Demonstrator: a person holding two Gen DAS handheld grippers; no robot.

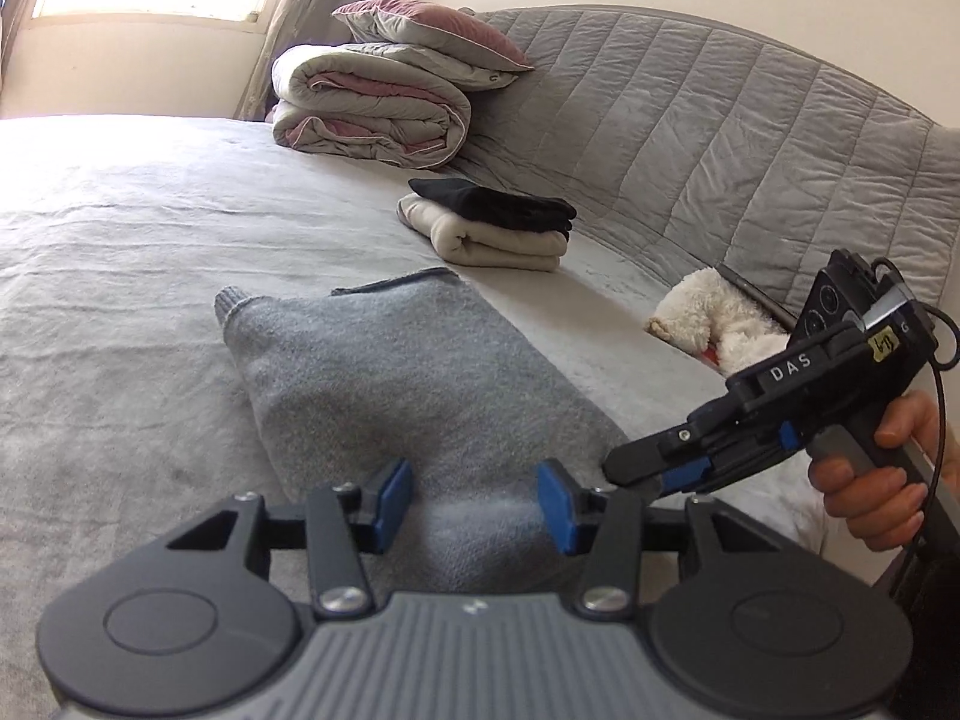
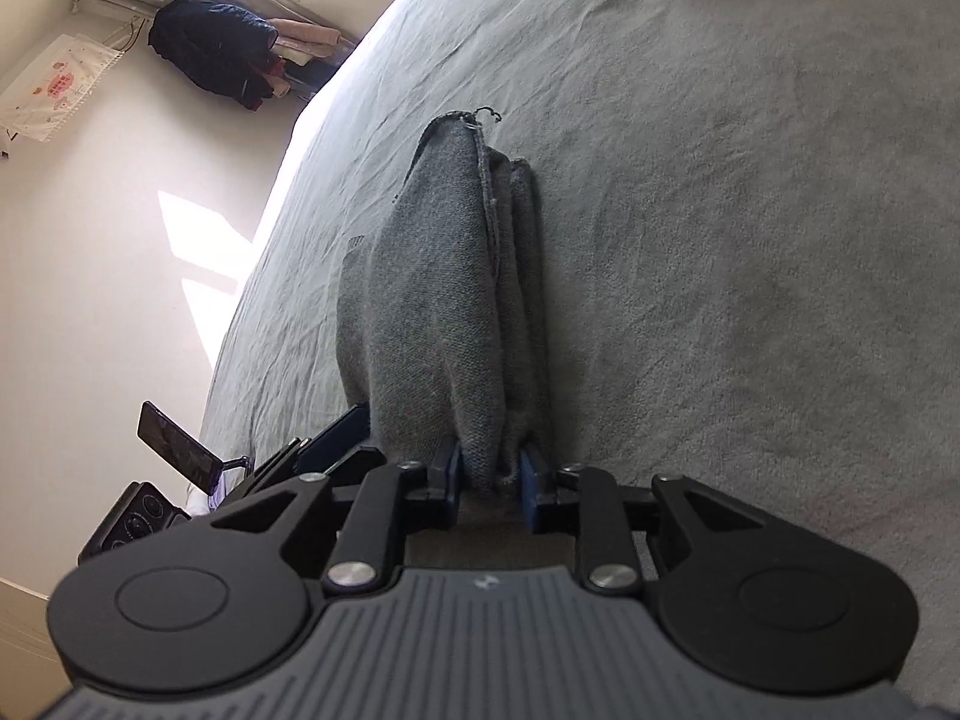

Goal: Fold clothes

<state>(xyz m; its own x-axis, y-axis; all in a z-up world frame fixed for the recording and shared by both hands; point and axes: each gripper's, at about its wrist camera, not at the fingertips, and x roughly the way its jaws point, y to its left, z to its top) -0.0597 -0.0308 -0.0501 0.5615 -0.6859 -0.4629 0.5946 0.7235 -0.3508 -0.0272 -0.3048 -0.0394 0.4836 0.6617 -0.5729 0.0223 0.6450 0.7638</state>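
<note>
Grey sweater (image 1: 414, 384) lying folded lengthwise on the grey bedspread (image 1: 120, 252), near the bed's edge. Left gripper (image 1: 474, 507) spread wide over the near end of it, blue pads (image 1: 393, 495) apart, nothing pinched. Right gripper (image 2: 491, 471) clamped on a bunched edge of that same sweater, fabric squeezed between both pads. From the left wrist view, right gripper poking in from the side, tips just beside the sweater's edge. Further back: 2 folded garments (image 1: 489, 225) stacked, black on cream, plus a rolled duvet (image 1: 372, 105) and a white plush toy (image 1: 717, 315) by the headboard (image 1: 720, 120).
</note>
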